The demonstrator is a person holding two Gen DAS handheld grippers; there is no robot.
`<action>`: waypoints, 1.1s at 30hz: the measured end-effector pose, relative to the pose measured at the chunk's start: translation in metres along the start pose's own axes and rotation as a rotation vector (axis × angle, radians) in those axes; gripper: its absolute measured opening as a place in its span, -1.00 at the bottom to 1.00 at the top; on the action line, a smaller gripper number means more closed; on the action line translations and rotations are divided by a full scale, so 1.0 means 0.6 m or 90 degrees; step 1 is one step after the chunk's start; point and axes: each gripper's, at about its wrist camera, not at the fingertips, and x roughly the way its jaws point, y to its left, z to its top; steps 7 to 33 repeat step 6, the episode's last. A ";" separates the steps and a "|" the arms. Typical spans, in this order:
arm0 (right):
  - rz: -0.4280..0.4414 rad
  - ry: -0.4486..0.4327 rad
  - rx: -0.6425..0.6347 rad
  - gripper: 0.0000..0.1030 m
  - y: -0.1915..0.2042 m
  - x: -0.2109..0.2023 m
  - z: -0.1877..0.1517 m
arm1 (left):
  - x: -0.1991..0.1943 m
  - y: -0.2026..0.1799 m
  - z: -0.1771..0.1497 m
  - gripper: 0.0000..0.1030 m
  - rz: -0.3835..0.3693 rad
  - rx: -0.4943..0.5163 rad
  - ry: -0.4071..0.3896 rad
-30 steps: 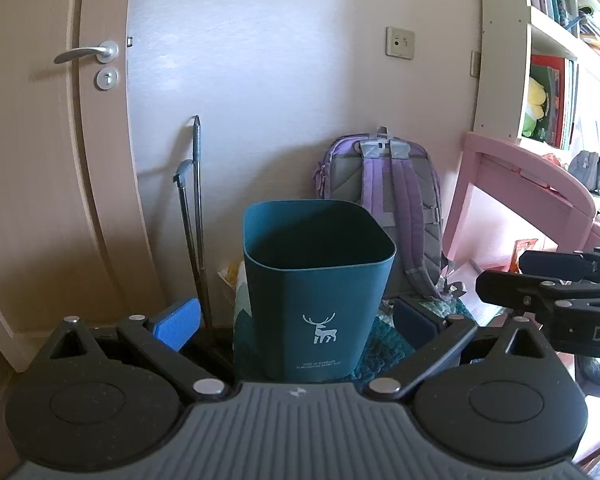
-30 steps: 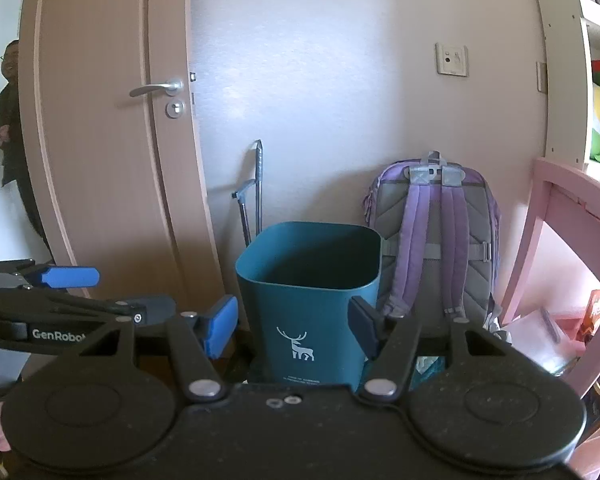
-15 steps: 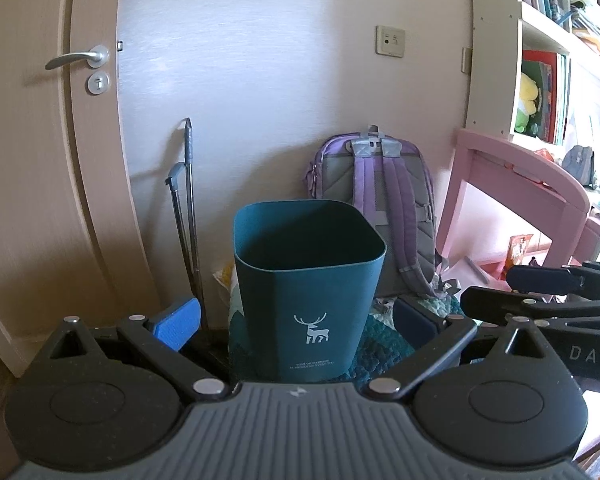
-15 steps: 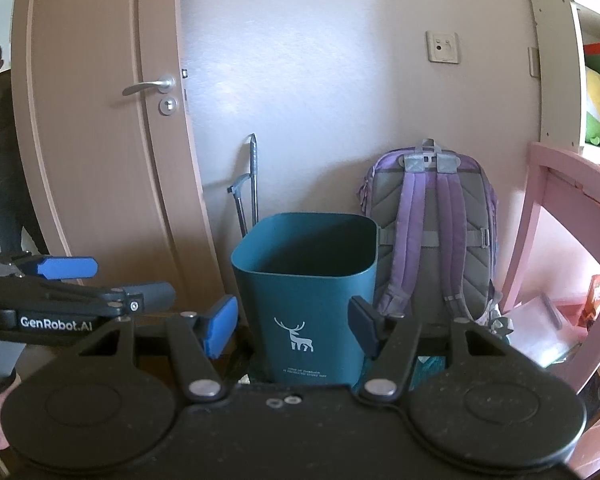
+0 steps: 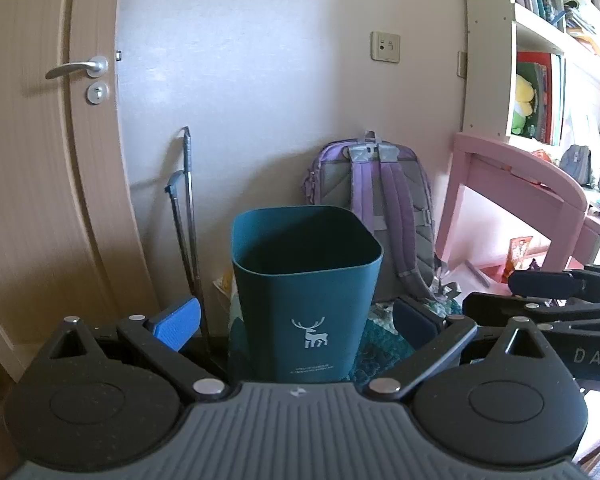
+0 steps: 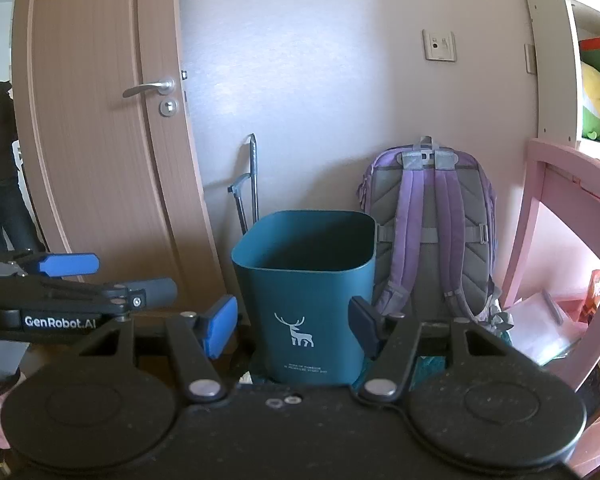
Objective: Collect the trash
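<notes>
In the left wrist view, the left gripper (image 5: 296, 322) is hanging with its jaws spread and nothing held, facing a teal bin (image 5: 306, 292) standing on the floor before a purple backpack (image 5: 374, 208). In the right wrist view, the right gripper (image 6: 294, 326) is likewise gaping and holding nothing, the bin (image 6: 304, 296) sitting beyond its fingers, beside a door (image 6: 100, 140).

The bin (image 5: 306, 300) is a dark teal plastic container with a squarish mouth, rounded corners and walls that taper slightly toward the base. It stands upright on the floor near the wall, its open top facing up. A small white deer sits low on its front face (image 6: 294, 330), with fine white lettering beneath that is too small to read. The inside is in shadow, so its contents cannot be made out.
</notes>
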 end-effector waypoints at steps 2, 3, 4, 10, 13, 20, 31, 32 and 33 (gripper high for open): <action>0.000 0.002 0.001 0.18 -0.001 0.001 -0.001 | 0.002 0.000 -0.001 1.00 0.003 0.000 0.000; -0.001 0.004 0.002 0.18 0.000 0.002 -0.001 | 0.003 0.000 -0.002 1.00 0.005 0.000 -0.001; -0.001 0.005 0.003 0.18 0.000 0.003 -0.001 | 0.005 0.000 -0.003 1.00 0.005 0.002 0.000; -0.002 0.008 0.005 0.18 -0.003 0.008 -0.003 | 0.008 0.000 -0.007 1.00 0.011 0.004 0.002; -0.002 0.008 0.005 0.18 -0.003 0.008 -0.003 | 0.008 0.000 -0.007 1.00 0.011 0.004 0.002; -0.002 0.008 0.005 0.18 -0.003 0.008 -0.003 | 0.008 0.000 -0.007 1.00 0.011 0.004 0.002; -0.002 0.008 0.005 0.18 -0.003 0.008 -0.003 | 0.008 0.000 -0.007 1.00 0.011 0.004 0.002; -0.002 0.008 0.005 0.18 -0.003 0.008 -0.003 | 0.008 0.000 -0.007 1.00 0.011 0.004 0.002; -0.002 0.008 0.005 0.18 -0.003 0.008 -0.003 | 0.008 0.000 -0.007 1.00 0.011 0.004 0.002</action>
